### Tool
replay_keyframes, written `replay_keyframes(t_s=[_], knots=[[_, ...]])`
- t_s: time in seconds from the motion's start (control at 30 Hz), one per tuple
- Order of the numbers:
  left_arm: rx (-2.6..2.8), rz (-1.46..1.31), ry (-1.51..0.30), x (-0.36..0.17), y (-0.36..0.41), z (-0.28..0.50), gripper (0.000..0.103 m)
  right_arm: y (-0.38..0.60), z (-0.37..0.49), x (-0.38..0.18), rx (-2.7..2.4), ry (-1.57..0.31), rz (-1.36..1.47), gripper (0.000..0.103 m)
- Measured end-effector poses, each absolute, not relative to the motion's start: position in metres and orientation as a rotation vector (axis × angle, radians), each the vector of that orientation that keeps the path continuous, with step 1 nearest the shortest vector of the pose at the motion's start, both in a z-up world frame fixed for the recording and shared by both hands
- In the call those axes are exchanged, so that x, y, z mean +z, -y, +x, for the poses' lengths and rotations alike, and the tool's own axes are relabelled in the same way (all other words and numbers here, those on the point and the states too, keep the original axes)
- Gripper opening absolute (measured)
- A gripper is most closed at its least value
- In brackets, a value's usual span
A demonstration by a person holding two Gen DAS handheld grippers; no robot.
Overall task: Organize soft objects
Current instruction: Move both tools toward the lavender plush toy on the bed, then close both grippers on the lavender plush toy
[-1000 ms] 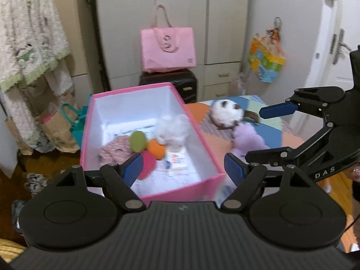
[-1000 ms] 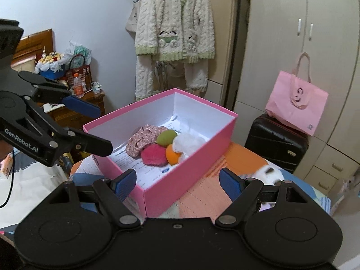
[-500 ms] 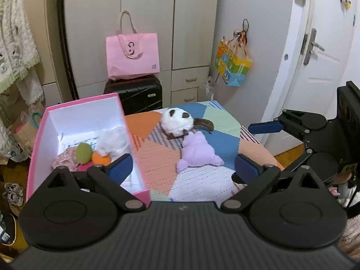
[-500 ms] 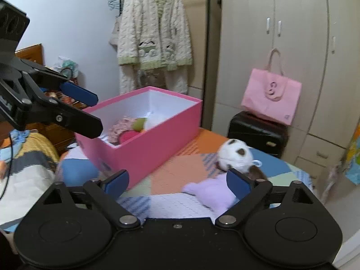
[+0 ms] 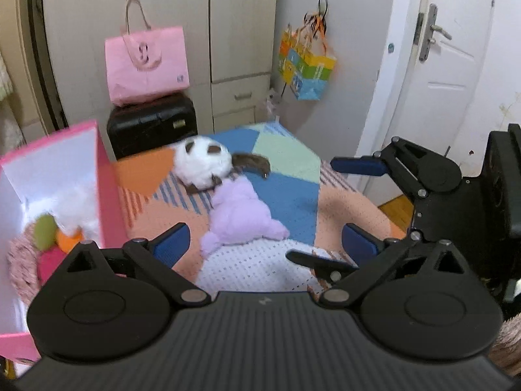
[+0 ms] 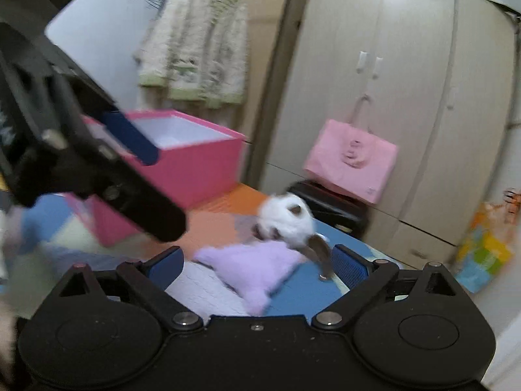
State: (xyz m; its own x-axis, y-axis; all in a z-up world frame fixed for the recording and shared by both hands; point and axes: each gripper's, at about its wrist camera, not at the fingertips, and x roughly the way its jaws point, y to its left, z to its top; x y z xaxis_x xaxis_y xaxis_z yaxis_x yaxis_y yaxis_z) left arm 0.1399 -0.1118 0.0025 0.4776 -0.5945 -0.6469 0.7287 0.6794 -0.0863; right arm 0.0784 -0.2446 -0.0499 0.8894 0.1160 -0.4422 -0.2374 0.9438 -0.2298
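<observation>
A purple plush toy (image 5: 242,216) lies on the patchwork mat (image 5: 293,192), with a white and brown plush toy (image 5: 203,163) just behind it. Both also show in the right wrist view, purple (image 6: 254,265) and white (image 6: 288,216). A pink box (image 5: 107,189) at the left holds several soft items: a green one (image 5: 44,231), an orange one (image 5: 68,239), a white fluffy one (image 5: 78,205). My left gripper (image 5: 265,242) is open and empty, above the mat in front of the purple toy. My right gripper (image 6: 259,260) is open and empty, close over the purple toy.
A black suitcase (image 5: 151,123) with a pink bag (image 5: 146,62) on it stands behind the mat by the wardrobe (image 5: 195,32). A colourful bag (image 5: 306,65) hangs at the right near a white door (image 5: 446,65). A knit cardigan (image 6: 195,58) hangs behind the box.
Both grippers have swung right, away from the pink box and toward the two plush toys, and moved closer to them. Both stay open and empty.
</observation>
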Motion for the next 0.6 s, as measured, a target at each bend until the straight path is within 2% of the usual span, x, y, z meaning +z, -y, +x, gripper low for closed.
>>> replay_keyframes(t_s=[0.3, 0.4, 0.47, 0.53, 0.6], knots=[[-0.806, 0.093, -0.81, -0.043, 0.133, 0.184, 0.097, 0.253, 0.119, -0.087, 0.195, -0.536, -0.246, 0.099], [-0.816, 0.05, -0.862, -0.056, 0.136, 0.202, 0.088, 0.256, 0.139, -0.091, 0.242, -0.585, -0.16, 0.099], [-0.795, 0.014, -0.858, -0.063, 0.136, 0.211, 0.087, 0.257, 0.151, -0.094, 0.261, -0.611, -0.126, 0.099], [-0.786, 0.016, -0.879, -0.071, 0.14, 0.217, 0.079, 0.257, 0.16, -0.099, 0.259, -0.639, -0.116, 0.099], [-0.8, -0.017, -0.907, -0.077, 0.142, 0.223, 0.077, 0.257, 0.165, -0.104, 0.256, -0.658, -0.104, 0.098]])
